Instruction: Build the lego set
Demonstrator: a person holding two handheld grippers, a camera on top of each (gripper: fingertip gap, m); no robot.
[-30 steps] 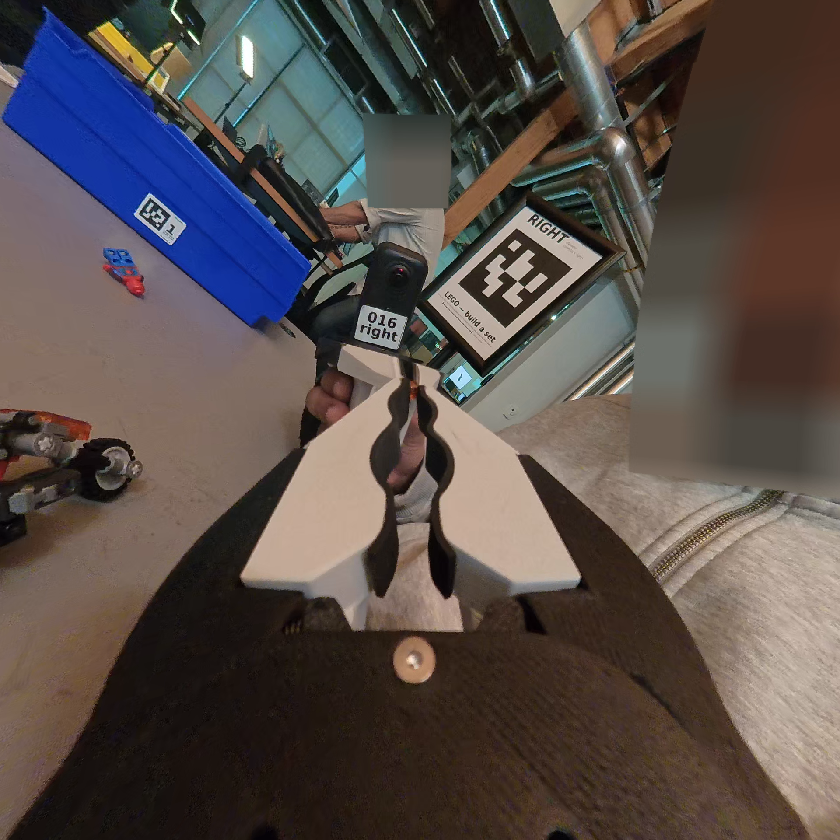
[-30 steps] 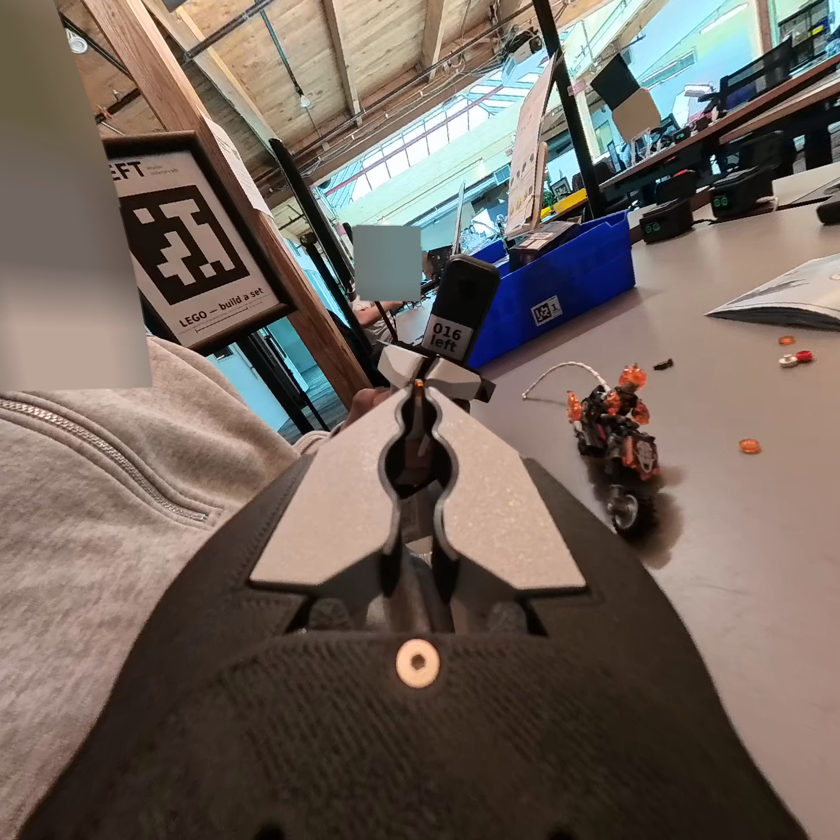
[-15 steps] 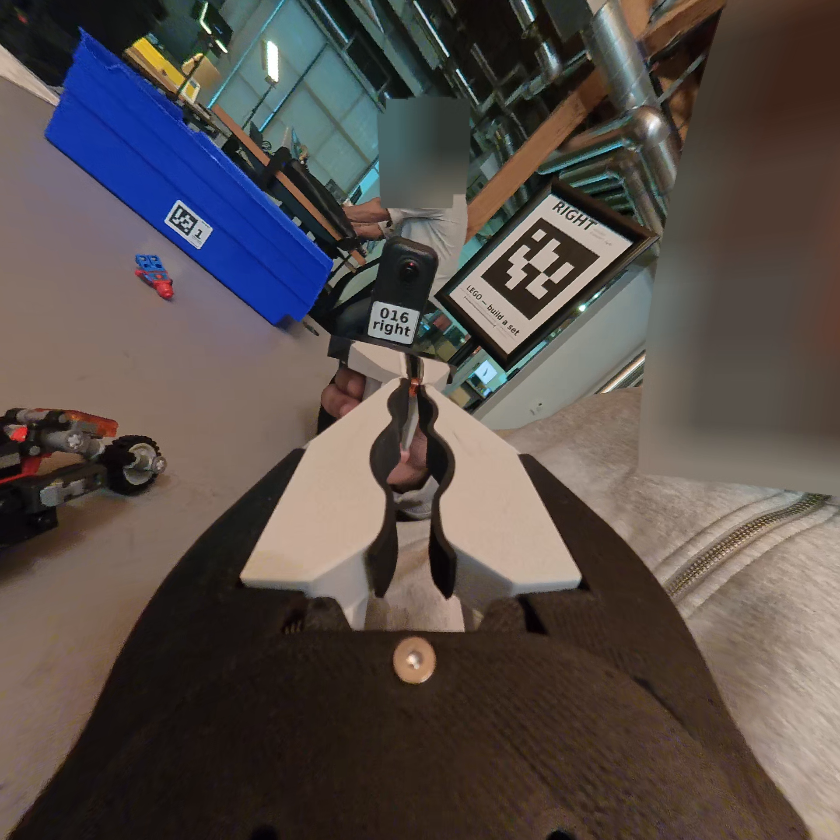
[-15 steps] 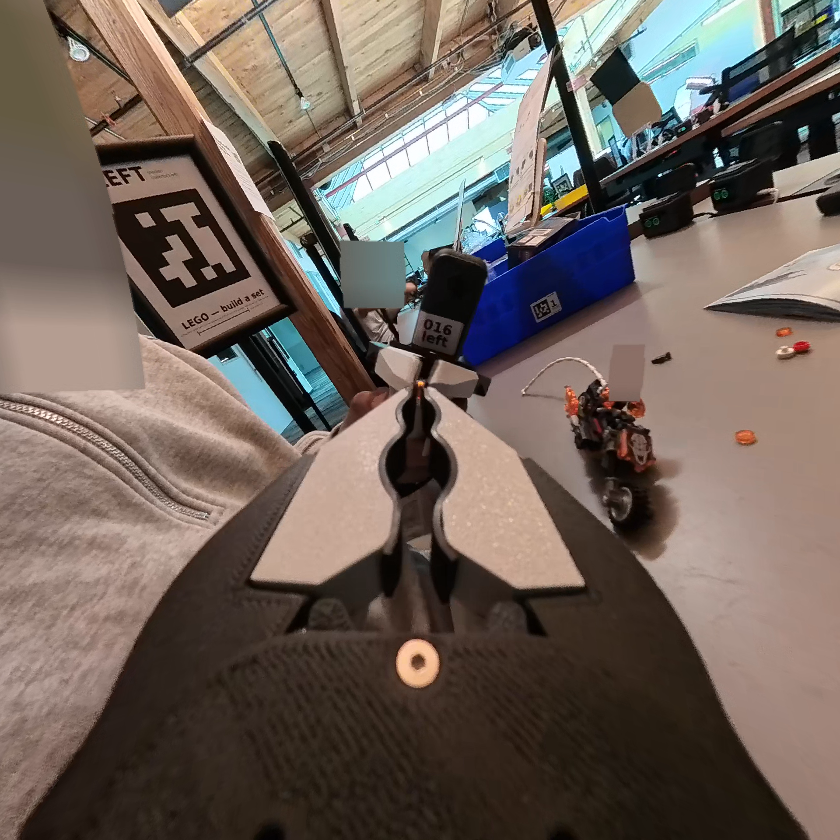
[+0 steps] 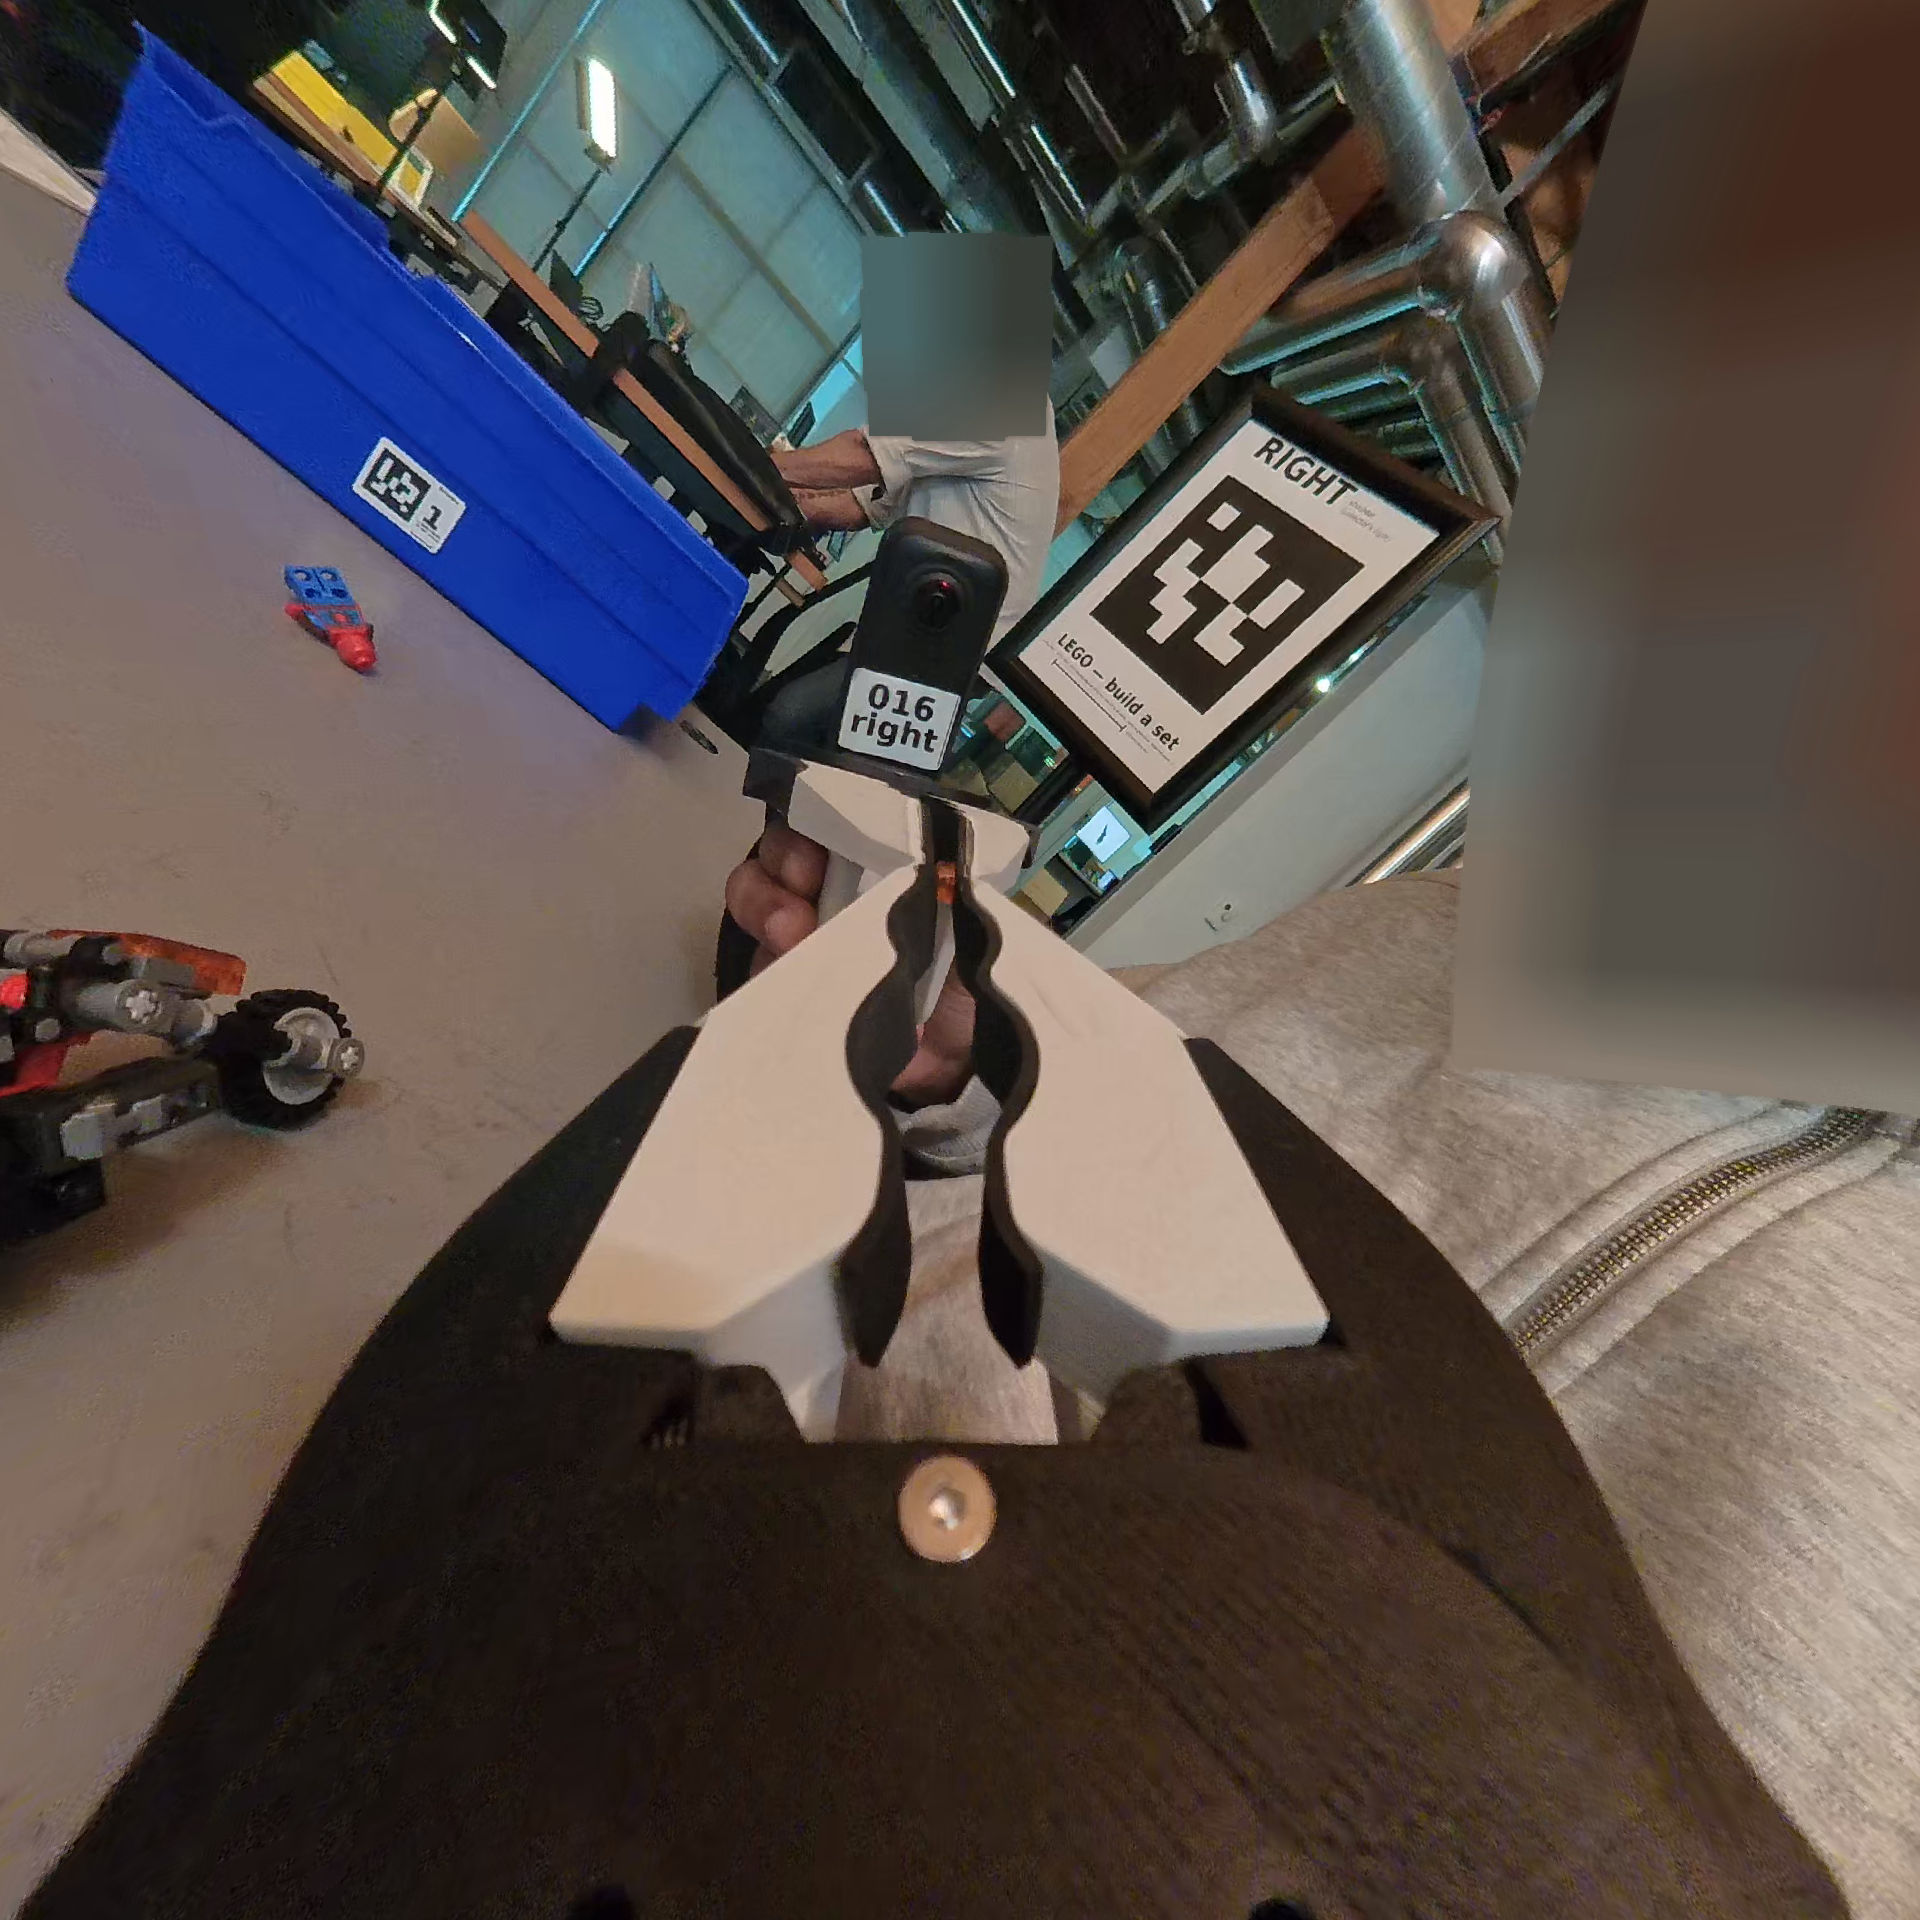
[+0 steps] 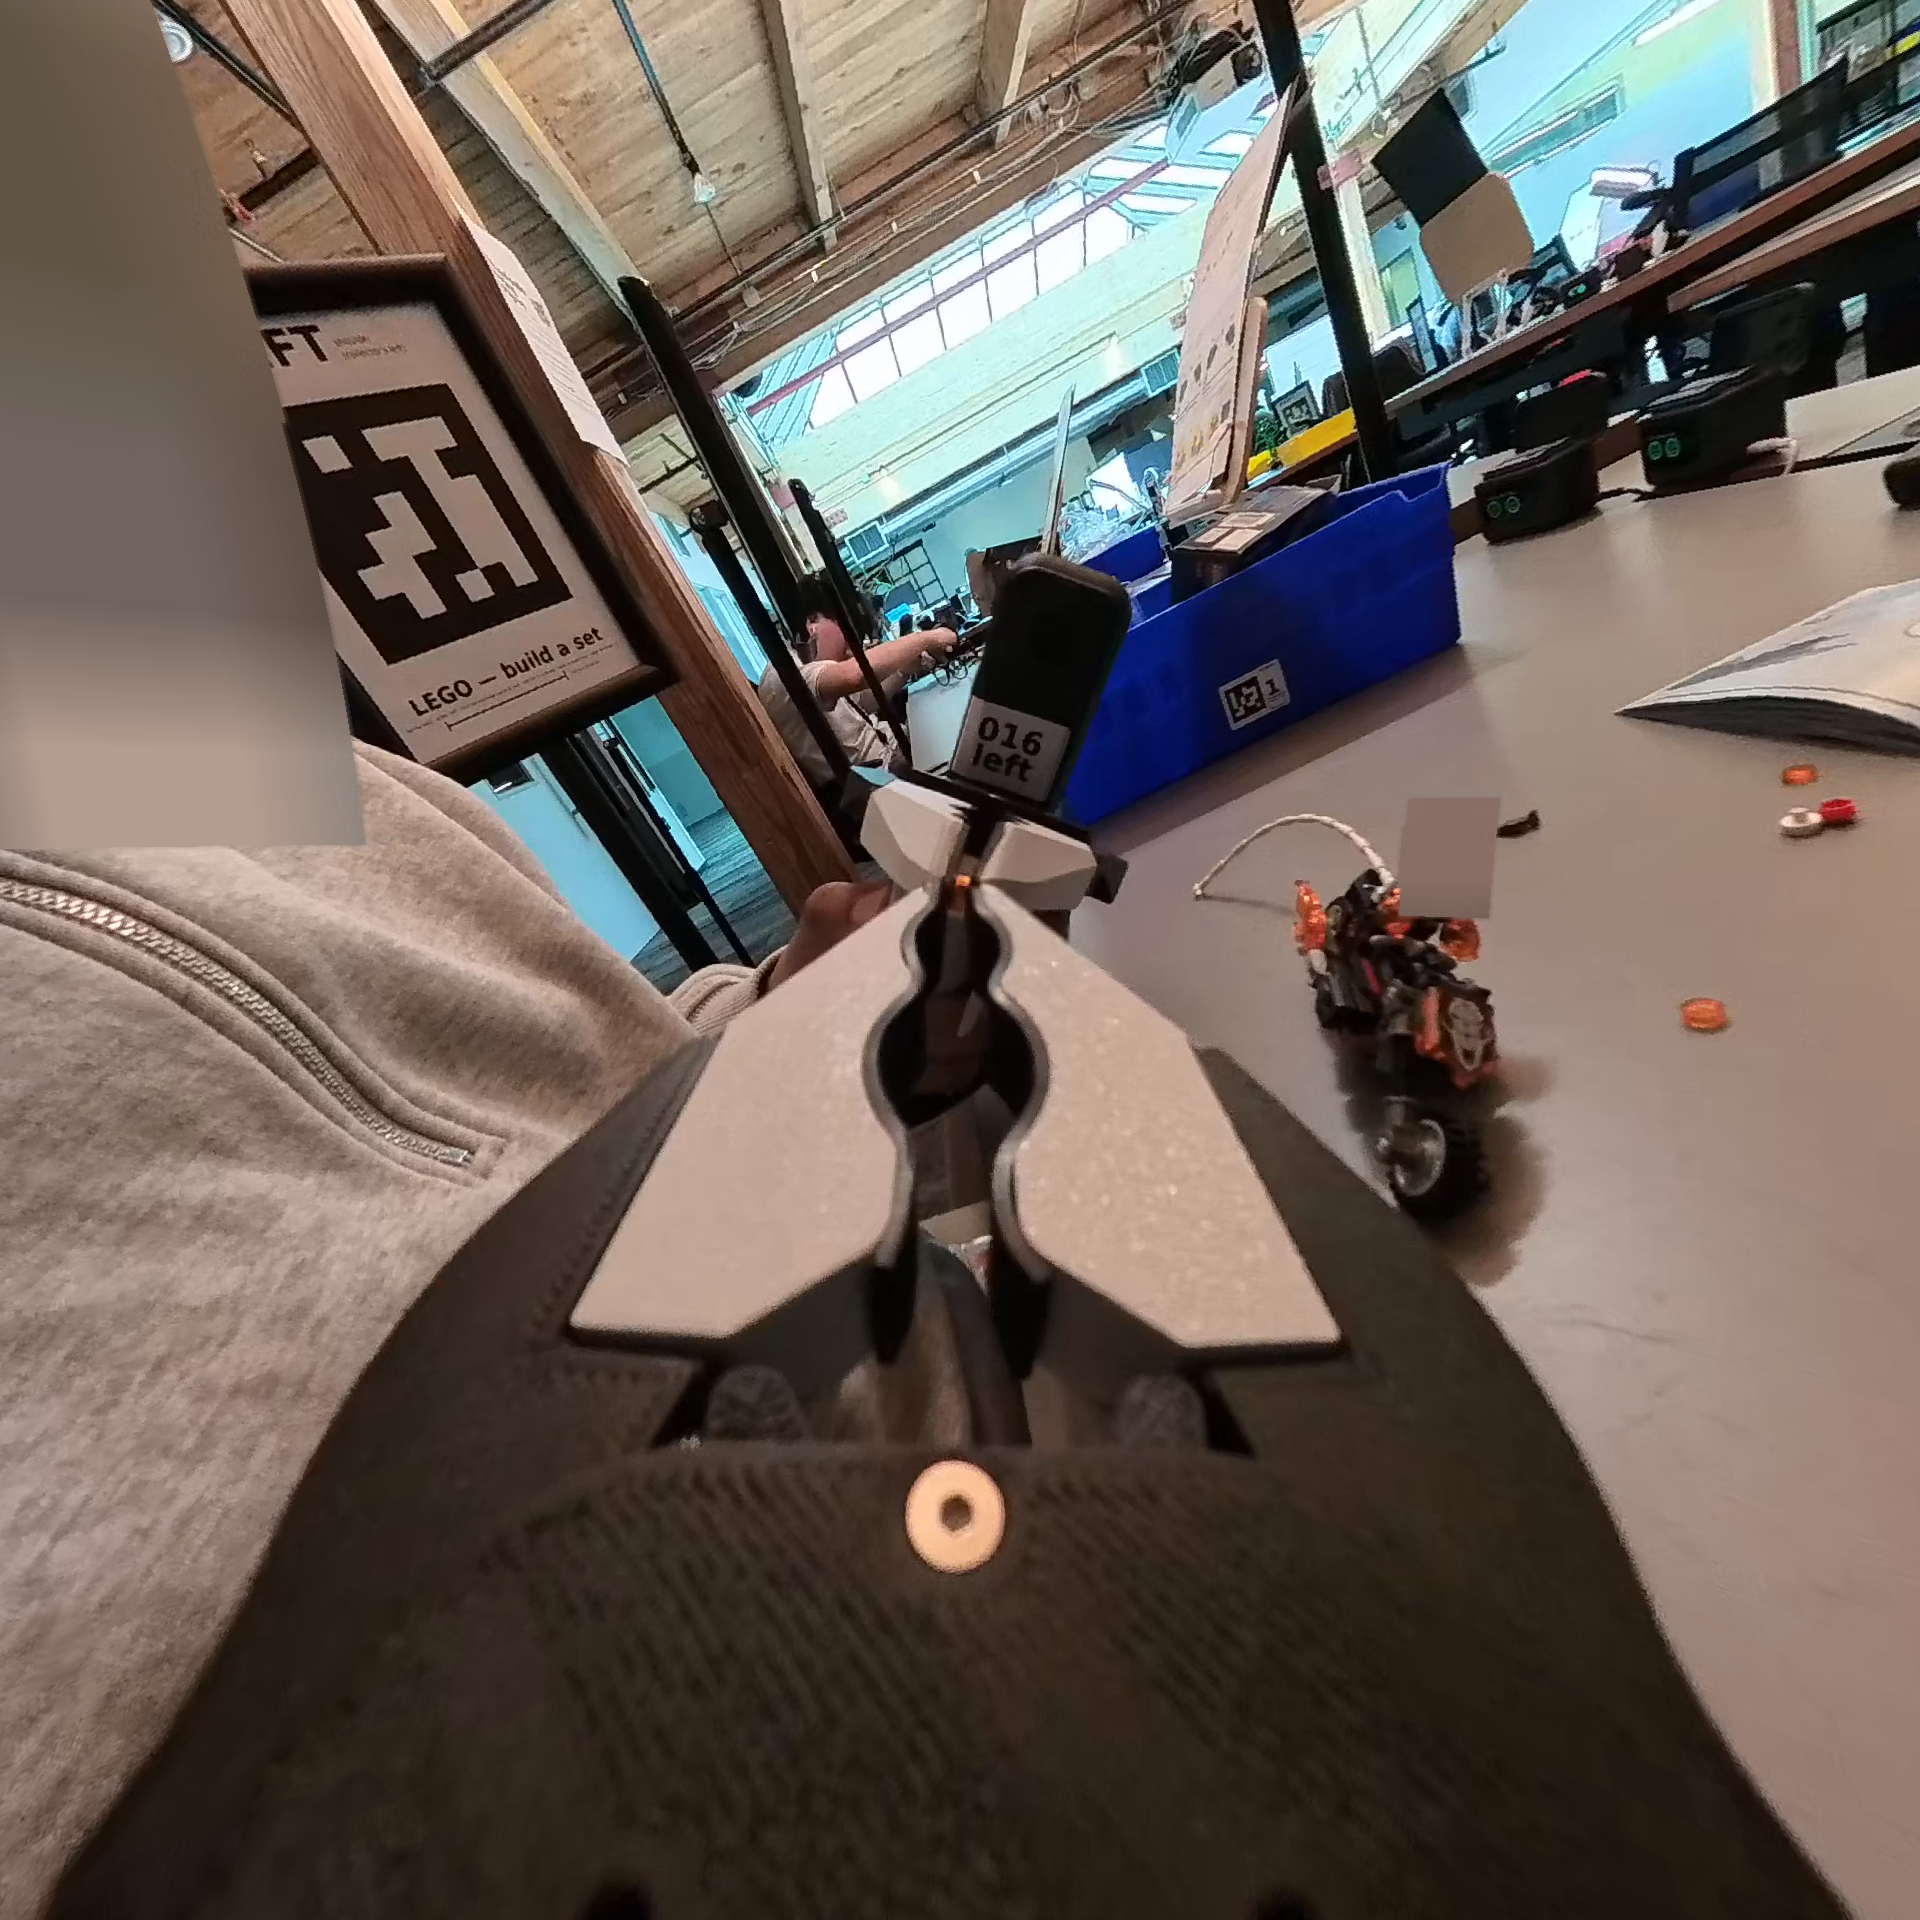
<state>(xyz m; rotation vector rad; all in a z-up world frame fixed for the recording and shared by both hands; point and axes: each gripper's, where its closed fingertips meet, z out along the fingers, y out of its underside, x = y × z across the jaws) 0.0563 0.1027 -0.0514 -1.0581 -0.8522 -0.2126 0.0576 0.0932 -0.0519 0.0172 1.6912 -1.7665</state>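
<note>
My two grippers are held up off the table and meet tip to tip. My left gripper and my right gripper both have their jaws closed. A tiny orange lego piece sits pinched where the two sets of tips meet; it also shows in the right wrist view. I cannot tell which gripper carries most of it. A black and orange lego motorbike stands on the grey table to the right. A black, grey and red wheeled model lies at the left edge of the left wrist view.
A blue bin stands at the back of the table, also in the right wrist view. A small blue and red piece lies near it. Loose orange, red and white studs and a booklet lie far right. A person's grey hoodie is close by. My left and right fingertips are right by each other.
Both grippers have stayed shut and tip to tip while shifting slightly together. The wheeled model and blue bin have slid a little to the right in the left wrist view.
</note>
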